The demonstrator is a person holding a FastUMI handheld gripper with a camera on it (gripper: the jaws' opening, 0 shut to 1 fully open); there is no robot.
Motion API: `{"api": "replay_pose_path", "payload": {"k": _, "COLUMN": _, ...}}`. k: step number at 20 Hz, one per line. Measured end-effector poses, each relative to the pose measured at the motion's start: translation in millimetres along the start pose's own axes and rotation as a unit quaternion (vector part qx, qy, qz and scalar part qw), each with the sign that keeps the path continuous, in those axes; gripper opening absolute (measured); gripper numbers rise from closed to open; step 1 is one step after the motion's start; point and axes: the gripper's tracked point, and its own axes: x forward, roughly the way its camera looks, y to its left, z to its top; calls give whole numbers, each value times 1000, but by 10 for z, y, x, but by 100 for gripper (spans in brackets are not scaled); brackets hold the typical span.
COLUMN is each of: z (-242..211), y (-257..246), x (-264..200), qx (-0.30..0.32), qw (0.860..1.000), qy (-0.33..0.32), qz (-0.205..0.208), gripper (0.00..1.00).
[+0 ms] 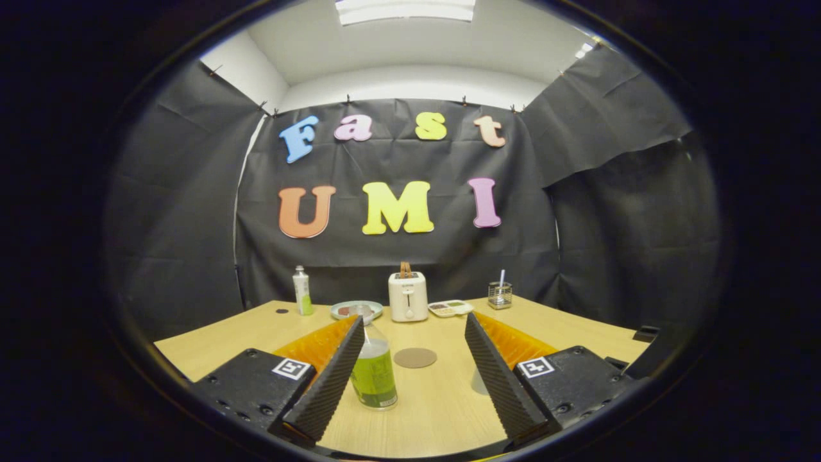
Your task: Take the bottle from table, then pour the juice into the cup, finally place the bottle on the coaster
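- The claw stood wide open over the pale wooden desk, its two fingers splayed apart and holding nothing
- A clear plastic bottle with a green label stood upright on the desk between the fingers, close against the left finger, which overlapped its edge; whether they touched could not be told
- The bottle was filled with green juice up to about its shoulder, the neck above looking clear
- A round brown coaster lay flat on the desk just beyond the bottle, between the fingers and bare on top
- A pale, translucent cup showed partly behind the right finger; its contents could not be made out
- Farther back, a white toaster held something brown in its slot
- A round pale plate beside the toaster carried a few small items too blurred to name
- A slim white and green bottle stood upright near the desk's far left
- A small clear glass holder near the far right held a white stick
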Motion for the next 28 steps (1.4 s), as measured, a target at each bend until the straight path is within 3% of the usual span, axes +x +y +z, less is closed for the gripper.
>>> {"api": "replay_pose_path", "payload": {"k": 15, "z": -940, "y": 466, "x": 452, "qx": -6, "qw": 994, "qy": 97, "qz": 55, "gripper": 100}}
{"api": "replay_pose_path", "payload": {"k": 28, "z": -1234, "y": 588, "x": 854, "qx": -23, "qw": 986, "qy": 162, "qz": 38, "gripper": 100}}
